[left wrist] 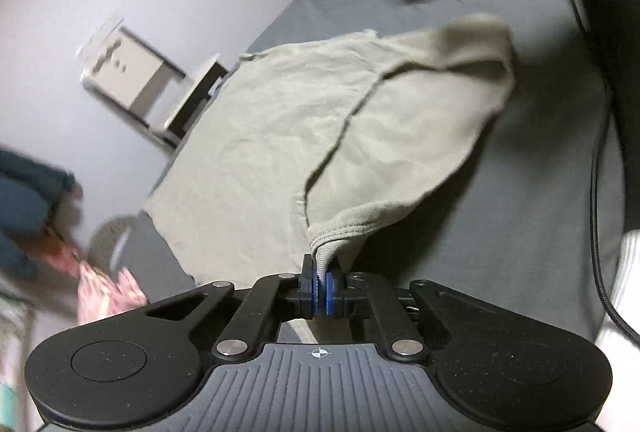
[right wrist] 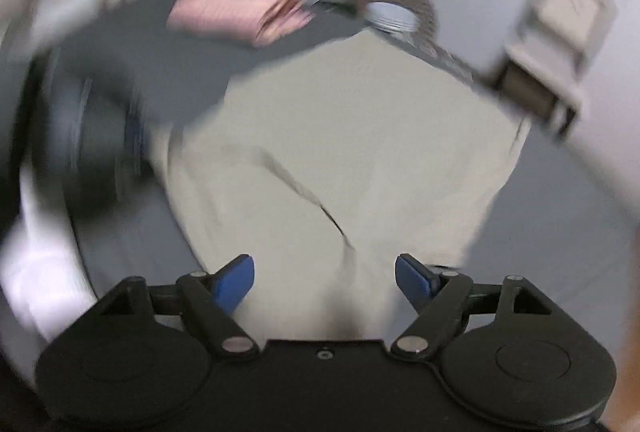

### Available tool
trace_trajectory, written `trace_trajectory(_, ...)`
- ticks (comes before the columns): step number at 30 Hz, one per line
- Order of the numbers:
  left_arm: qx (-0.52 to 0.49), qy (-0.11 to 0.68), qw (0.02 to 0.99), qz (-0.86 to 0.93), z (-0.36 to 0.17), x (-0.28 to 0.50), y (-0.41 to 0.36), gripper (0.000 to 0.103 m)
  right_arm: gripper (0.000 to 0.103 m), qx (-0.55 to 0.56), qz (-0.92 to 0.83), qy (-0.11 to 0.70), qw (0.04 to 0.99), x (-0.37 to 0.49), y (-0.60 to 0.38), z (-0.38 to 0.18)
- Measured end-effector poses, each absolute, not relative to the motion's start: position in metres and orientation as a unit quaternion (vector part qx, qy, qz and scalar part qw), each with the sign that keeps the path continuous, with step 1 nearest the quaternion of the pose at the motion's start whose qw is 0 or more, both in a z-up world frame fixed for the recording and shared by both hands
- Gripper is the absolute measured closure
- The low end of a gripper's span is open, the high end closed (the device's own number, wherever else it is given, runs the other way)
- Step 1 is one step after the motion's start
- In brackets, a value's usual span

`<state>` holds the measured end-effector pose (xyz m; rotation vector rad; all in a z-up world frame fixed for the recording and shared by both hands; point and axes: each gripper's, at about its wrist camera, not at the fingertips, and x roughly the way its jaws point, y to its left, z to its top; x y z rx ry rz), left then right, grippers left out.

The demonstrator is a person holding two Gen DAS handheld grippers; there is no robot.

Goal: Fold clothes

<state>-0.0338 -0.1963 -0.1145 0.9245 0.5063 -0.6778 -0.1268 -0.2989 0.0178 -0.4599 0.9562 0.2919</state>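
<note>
Blue pads of the left hand-held gripper (left wrist: 320, 288) were clamped on a ribbed hem of the shirt (left wrist: 304, 120), cloth bunched right at the tips and lifted off the bed (left wrist: 520, 216). Ahead of that hand-held gripper the rest of the shirt lay spread on the grey bed, one part folded over with a seam line running across, far corner puffed up and blurred.

Right hand-held gripper (right wrist: 325, 280) stood wide open, nothing between its pads, with the shirt (right wrist: 340, 136) directly under and ahead of it; whether the tips touched the cloth can't be told, view heavily blurred. Pink cloth (right wrist: 244, 16) lay far ahead and left of it on the bed, well apart from the shirt.

Handling, as a judgement: shirt looked light, thin and limp, wrinkled cotton-like knit, so it would drape and sag from any single pinch and not hold shape. Not slippery, not fragile. Ribbed hem looked thicker, a good bite for the pads; left grip seemed secure there. For the right one, best take looked like the near edge or corner just ahead of its tips, pinching the layers together, so the edge stays taut between both grips.
</note>
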Motion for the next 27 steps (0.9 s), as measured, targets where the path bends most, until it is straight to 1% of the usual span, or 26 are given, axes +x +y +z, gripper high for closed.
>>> trace_trajectory(2,0.411,0.245,0.82,-0.315,-0.107,-0.026,-0.191,0.099,0.027,-0.304,0.151,0.463,0.819,-0.143,-0.29,0.002)
trace_trajectory(3,0.397,0.254,0.824,-0.315,-0.105,-0.021,-0.189,0.099,0.031,-0.331,0.158,0.469,0.804,-0.148,-0.284,-0.007)
trace_trajectory(4,0.382,0.264,0.828,-0.315,-0.103,-0.015,-0.187,0.099,0.032,-0.351,0.163,0.47,0.794,-0.151,-0.277,-0.015)
trace_trajectory(8,0.336,0.291,0.838,-0.316,-0.096,0.008,-0.185,0.099,0.034,-0.378,0.155,0.467,0.784,-0.152,-0.251,-0.037)
trace_trajectory(12,0.295,0.32,0.844,-0.313,-0.096,0.03,-0.187,0.099,0.041,-0.419,0.096,0.48,0.765,-0.144,-0.227,-0.06)
trace_trajectory(16,0.269,0.335,0.847,-0.313,-0.093,0.04,-0.183,0.099,0.042,-0.485,0.034,0.466,0.739,-0.145,-0.202,-0.081)
trace_trajectory(19,0.255,0.337,0.851,-0.312,-0.09,0.04,-0.181,0.099,0.042,-0.514,0.008,0.445,0.733,-0.144,-0.192,-0.091)
trace_trajectory(23,0.257,0.335,0.85,-0.313,-0.089,0.035,-0.177,0.099,0.042,-0.572,-0.055,0.391,0.719,-0.138,-0.197,-0.101)
trace_trajectory(27,0.279,0.326,0.846,-0.315,-0.089,0.027,-0.174,0.099,0.041,-0.551,-0.086,0.371,0.743,-0.132,-0.205,-0.089)
